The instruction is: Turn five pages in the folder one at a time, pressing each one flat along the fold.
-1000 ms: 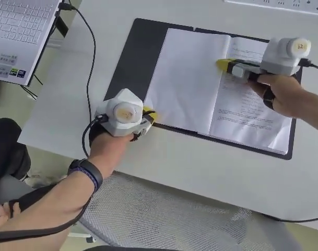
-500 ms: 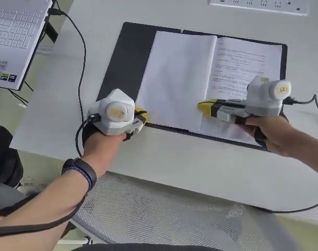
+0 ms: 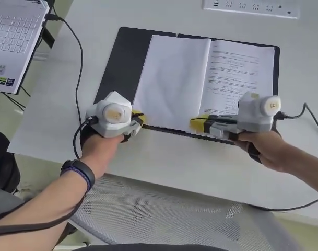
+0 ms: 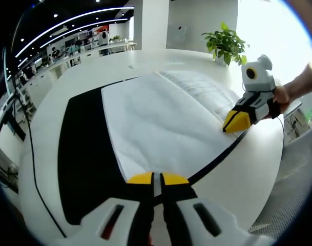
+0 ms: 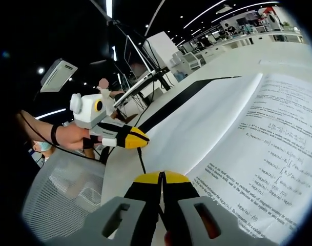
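Nearest the person, both grippers sit along the near edge of the open folder [image 3: 122,63], which lies flat on the white table [image 3: 164,162]. The left gripper [image 3: 138,119] rests at the near-left corner of the blank page [image 3: 172,78]. Its yellow-tipped jaws are together, and nothing can be seen between them in its own view. The right gripper [image 3: 197,123] has its jaws together too, with the tips lying at the near end of the fold [image 3: 204,83].

The fold is the line that matters. It runs straight away from the right gripper's tips, near to far, slanting slightly to the right as it goes. Any further press along it would therefore be a push away from the person.

The printed page [image 3: 237,73] lies just right of the fold. Its free edge is on the right side of the folder, which puts it much nearer the right gripper than the left. Judged from that, the right gripper is the better placed to lift the next page, and the left to receive it on the blank side.

Beyond the folder, a power strip [image 3: 247,7] sits along the far edge of the table, and a laptop [image 3: 12,36] sits far left.
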`<state>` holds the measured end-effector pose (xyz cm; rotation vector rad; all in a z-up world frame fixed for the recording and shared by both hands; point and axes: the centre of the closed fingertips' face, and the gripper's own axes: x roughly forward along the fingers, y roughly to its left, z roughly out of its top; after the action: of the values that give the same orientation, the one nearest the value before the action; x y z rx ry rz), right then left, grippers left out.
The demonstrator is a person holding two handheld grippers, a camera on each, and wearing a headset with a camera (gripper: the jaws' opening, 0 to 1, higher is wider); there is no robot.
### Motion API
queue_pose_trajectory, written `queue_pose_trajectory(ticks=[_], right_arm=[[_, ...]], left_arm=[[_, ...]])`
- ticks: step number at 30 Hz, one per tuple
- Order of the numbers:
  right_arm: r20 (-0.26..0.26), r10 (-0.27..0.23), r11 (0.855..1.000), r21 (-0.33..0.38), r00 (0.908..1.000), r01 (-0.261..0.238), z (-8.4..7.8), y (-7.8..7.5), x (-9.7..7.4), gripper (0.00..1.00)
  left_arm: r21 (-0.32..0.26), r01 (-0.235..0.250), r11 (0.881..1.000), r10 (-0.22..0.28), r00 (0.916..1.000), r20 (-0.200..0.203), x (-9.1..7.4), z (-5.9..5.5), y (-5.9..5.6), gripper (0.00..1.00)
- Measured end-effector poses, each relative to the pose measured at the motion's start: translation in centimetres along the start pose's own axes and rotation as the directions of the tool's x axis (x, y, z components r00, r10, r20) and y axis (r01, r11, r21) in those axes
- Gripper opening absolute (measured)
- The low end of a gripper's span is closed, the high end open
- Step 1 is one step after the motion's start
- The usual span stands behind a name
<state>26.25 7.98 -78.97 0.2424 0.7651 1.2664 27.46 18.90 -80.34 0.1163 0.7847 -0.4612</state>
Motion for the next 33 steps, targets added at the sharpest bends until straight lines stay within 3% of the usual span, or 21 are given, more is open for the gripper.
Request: queue_pose_trajectory(ticks=[11, 15, 19, 24, 29, 33], right_arm=[[-0.014, -0.01, 1.0, 0.006, 0.9999, 0.011, -0.4, 0.3, -0.3, 0.0], [-0.004, -0.028, 1.0, -0.004, 0.9996, 0.028, 0.4, 0.7, -1.3, 0.04], [0.027, -0.077, 0.995, -0.057, 0.9967, 0.078, 2.0, 0.9, -3.2, 0.11], [0.028, -0.121, 0.986, -0.109, 0.9922, 0.123, 2.5, 0.6, -5.4, 0.16], [0.06, -0.186, 0.975, -0.116, 0.9807, 0.192, 2.8, -0.1, -8.0, 0.21], [0.056, -0.24, 0.958, -0.145, 0.9691, 0.246, 2.5, -0.3, -9.8, 0.28]], left_arm=[[-0.001, 0.014, 1.0, -0.014, 0.9998, -0.012, 0.2, 0.0, 0.1, 0.04], [-0.02, 0.032, 0.999, -0.033, 0.9994, -0.013, 0.1, 0.2, -0.2, 0.13], [-0.017, 0.045, 0.999, -0.045, 0.9988, 0.022, -0.6, 1.6, -0.6, 0.2], [-0.008, 0.053, 0.999, -0.053, 0.9974, 0.049, -1.3, 2.6, -0.8, 0.23], [0.029, 0.066, 0.997, -0.068, 0.9957, 0.063, -2.2, 3.5, -1.5, 0.27], [0.044, 0.075, 0.996, -0.078, 0.9942, 0.074, -2.8, 4.1, -1.7, 0.3]])
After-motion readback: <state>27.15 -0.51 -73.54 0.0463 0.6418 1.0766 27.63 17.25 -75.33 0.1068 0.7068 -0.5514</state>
